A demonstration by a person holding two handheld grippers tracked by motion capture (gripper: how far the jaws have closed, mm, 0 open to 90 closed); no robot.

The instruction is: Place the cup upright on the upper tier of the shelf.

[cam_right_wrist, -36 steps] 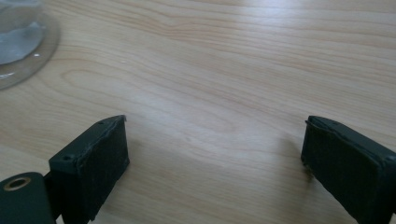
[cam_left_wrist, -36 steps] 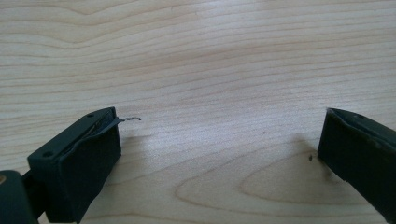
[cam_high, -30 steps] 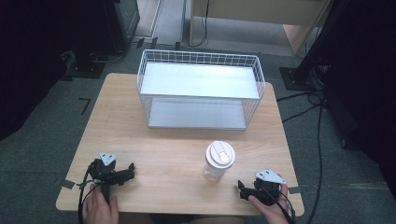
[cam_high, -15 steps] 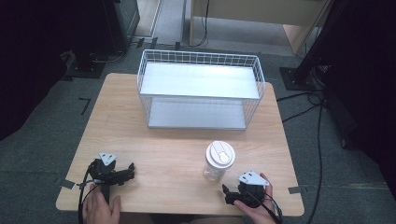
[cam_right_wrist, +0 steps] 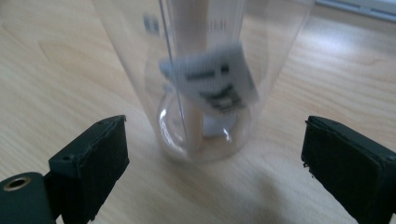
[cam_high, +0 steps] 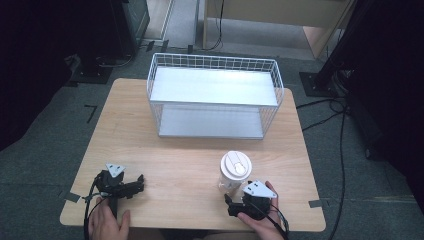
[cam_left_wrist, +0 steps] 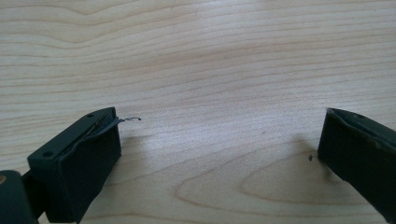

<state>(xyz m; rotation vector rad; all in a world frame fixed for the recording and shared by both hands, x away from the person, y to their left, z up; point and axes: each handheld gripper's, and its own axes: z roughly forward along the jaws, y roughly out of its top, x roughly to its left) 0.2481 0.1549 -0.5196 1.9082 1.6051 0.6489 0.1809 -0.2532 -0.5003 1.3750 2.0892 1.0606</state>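
Cup: a clear plastic cup with a white lid stands upright on the light wooden table, at lower right of centre in the high view; in the right gripper view its see-through wall takes the upper middle of the frame (a white printed label shows on it, blurred).
Right gripper: the black right gripper sits at the bottom right of the high view, just below the cup, with a hand behind it.
Right jaws: wide apart, one at each lower corner of the right gripper view, the cup's base between and just beyond them, untouched.
Left gripper: the black left gripper rests at the lower left of the high view, well apart from the cup.
Left jaws: spread wide over bare wood in the left gripper view, gripping nothing.
Rack: a white wire basket rack with two shelves stands at upper centre of the high view, beyond the cup.
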